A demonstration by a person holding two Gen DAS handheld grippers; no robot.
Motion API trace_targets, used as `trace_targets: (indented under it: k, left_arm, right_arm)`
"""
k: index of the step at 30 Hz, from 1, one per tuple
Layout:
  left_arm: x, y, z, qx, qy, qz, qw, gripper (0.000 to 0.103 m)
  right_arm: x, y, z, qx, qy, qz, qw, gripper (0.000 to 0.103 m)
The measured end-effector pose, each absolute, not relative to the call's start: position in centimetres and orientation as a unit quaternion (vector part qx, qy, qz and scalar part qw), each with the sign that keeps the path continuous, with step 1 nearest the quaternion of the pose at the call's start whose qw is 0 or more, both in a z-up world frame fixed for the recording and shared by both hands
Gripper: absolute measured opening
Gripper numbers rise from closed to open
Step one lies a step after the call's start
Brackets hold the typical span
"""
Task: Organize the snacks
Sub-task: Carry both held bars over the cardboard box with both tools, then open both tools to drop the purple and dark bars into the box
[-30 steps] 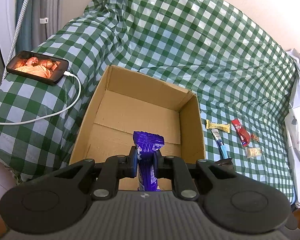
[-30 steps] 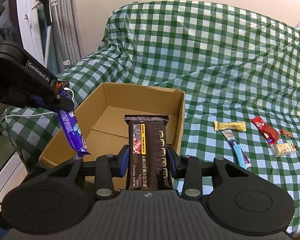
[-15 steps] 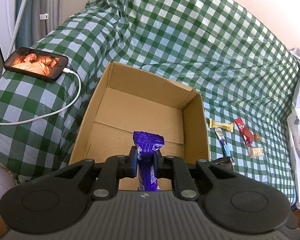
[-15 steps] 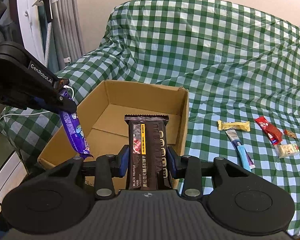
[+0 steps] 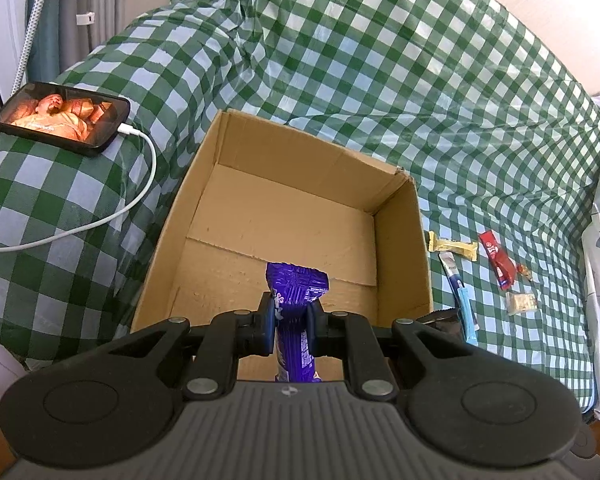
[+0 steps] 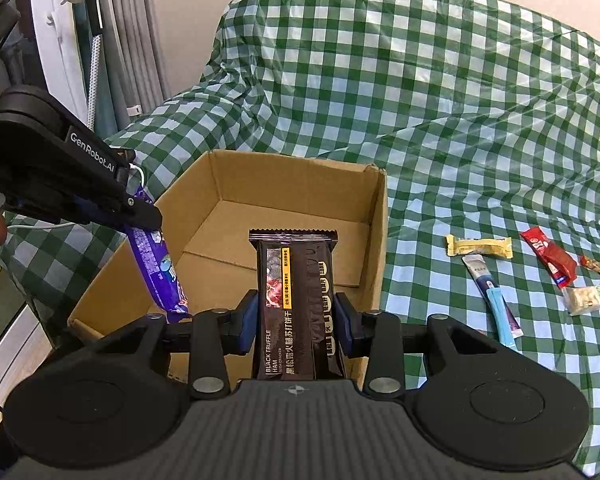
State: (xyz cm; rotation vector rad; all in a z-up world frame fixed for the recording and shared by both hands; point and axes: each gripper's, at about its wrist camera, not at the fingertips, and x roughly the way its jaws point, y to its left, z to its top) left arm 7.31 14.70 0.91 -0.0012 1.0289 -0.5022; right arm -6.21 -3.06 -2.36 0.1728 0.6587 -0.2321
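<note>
Clamping snacks: left hand-held gripper (image 5: 291, 322) purple packet (image 5: 296, 304) (right (image 6: 296, 322), crackers (image 6: 296, 304)).

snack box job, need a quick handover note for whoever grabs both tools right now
Left tool: shut on the purple snack pack, held above the near end of the cardboard box.
Right tool: shut on the black truffle ham cracker pack, also above the box's near edge.
Done: both packs picked up; nothing seen lying in the box yet.
Left: drop both packs in, then fetch the yellow bar, blue tube sachet, red sachet, small white pack and tiny wrapped candy from the checked cloth right of the box.
</note>
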Motion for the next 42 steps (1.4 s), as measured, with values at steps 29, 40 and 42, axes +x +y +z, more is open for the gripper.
trace_targets:
  k: [29, 40, 42]
  left_arm:
    - [10.5, 11.6, -2.9, 0.034, 0.513, -0.221, 0.829, 0.016]
    - [11.6, 10.3, -3.6, 0.069, 0.505, -0.217, 0.833, 0.028]
    - [11.7, 10.3, -3.5, 0.070, 0.503, -0.220, 0.833, 0.070]
  right_arm:
    - [-1.7, -4.8, -5.0, 0.104, 0.349, -0.103, 0.926, 0.041]
    - [-0.1, -5.0, -5.4, 0.100, 0.343, -0.103, 0.928, 0.041]
    - [0.3, -5.1, -5.4, 0.097, 0.344, -0.100, 0.929, 0.042]
